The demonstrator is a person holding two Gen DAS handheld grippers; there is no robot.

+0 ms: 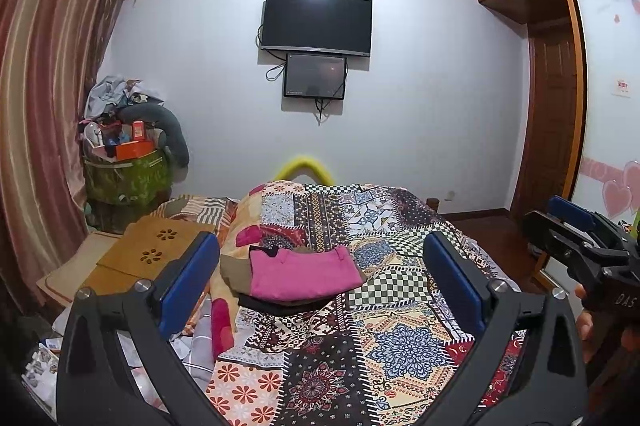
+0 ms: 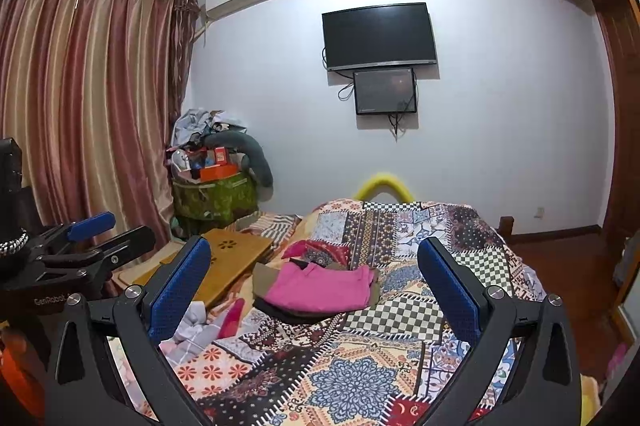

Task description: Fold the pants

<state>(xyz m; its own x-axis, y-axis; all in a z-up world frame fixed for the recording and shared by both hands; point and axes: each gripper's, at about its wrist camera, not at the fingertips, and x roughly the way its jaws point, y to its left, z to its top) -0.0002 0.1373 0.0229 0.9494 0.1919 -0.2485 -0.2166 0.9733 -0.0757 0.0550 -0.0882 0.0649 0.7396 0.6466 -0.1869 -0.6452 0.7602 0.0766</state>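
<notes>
Folded pink pants [image 1: 302,276] [image 2: 320,286] lie on top of a small stack of folded dark and olive clothes on the patchwork bedspread [image 1: 396,342] [image 2: 360,378]. My left gripper [image 1: 320,280] is held above the bed, short of the stack, jaws wide open and empty. My right gripper [image 2: 316,284] is likewise raised, open and empty, with the stack seen between its blue pads [image 2: 180,286]. The right gripper's side [image 1: 584,246] shows at the right edge of the left wrist view; the left gripper's side [image 2: 80,250] shows at the left of the right wrist view.
A wooden lap desk [image 1: 156,250] [image 2: 228,258] lies on the bed's left side beside crumpled light cloth [image 2: 192,326]. A heaped green bin [image 1: 128,165] stands by the striped curtain [image 1: 44,105]. A TV [image 1: 316,23] hangs on the far wall, a wooden wardrobe [image 1: 556,105] at right.
</notes>
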